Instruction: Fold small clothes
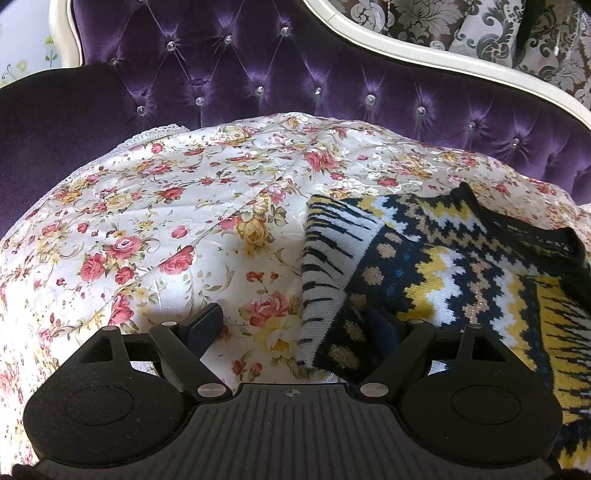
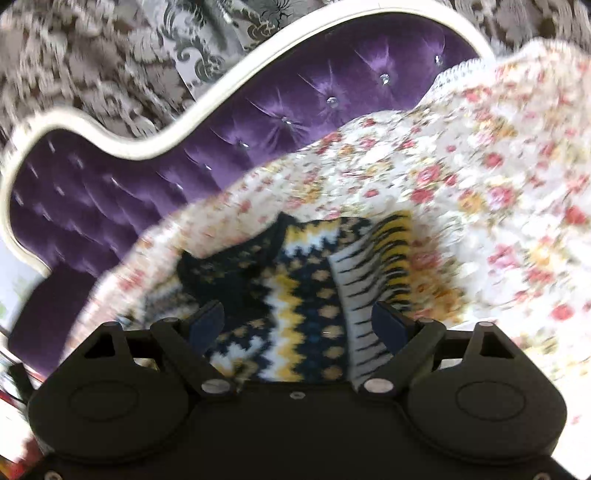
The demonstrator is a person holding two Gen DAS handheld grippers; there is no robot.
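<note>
Left wrist view: left claw (image 1: 295,321) spread wide, nothing pinched. Its left finger (image 1: 205,321) sits over the floral bedspread (image 1: 155,206); right finger partly hidden behind the near edge of the knitted sweater (image 1: 436,266). Cannot tell if that finger touches the knit. Sweater lies on the bedspread at right of frame, navy w/ yellow, white and tan zigzag bands and tan dots. One flap folded over, showing the striped inside (image 1: 328,266). Dark ribbed edge runs along the far side.

Behind: purple tufted headboard (image 1: 280,70) w/ crystal buttons, cream frame (image 1: 424,55), grey damask wallpaper (image 1: 436,18) at top right.

Right wrist view: frame blurred and tilted. Right claw (image 2: 299,325) released, fingers apart, no cloth clamped. Sweater (image 2: 295,280) lies directly ahead, between and beyond the fingers, flat on the bedspread (image 2: 480,184). Striped folded flap (image 2: 369,280) on the right side, near the right finger (image 2: 388,325). Headboard (image 2: 184,147) curves across upper left; wallpaper (image 2: 92,55) above it.
</note>
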